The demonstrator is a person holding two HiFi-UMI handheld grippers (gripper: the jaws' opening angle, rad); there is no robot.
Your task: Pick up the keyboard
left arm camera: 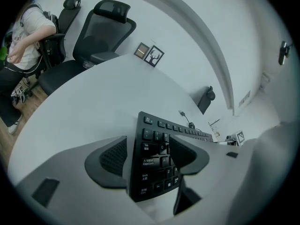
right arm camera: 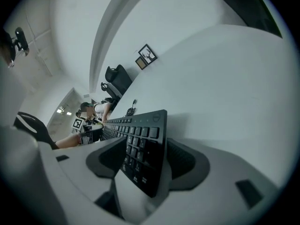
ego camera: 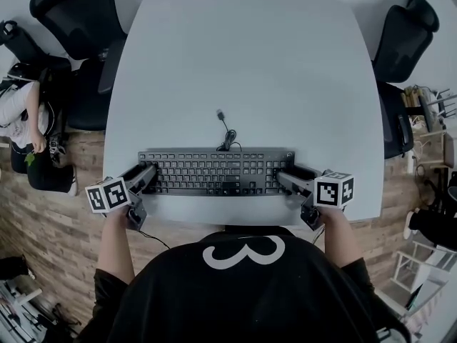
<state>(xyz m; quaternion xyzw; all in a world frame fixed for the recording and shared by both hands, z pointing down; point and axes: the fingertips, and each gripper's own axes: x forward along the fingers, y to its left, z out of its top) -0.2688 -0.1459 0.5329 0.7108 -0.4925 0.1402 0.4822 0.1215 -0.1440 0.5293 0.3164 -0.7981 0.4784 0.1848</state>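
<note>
At both ends of the keyboard (ego camera: 214, 171), left gripper (ego camera: 145, 176) and right gripper (ego camera: 285, 180) straddle it wide open, seemingly not gripping; next, close evenly.

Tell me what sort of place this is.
Most likely an office or meeting room: a large white table with black office chairs around it, a wired computer keyboard lying on it, and small framed pictures at its far edge by the wall.
</note>
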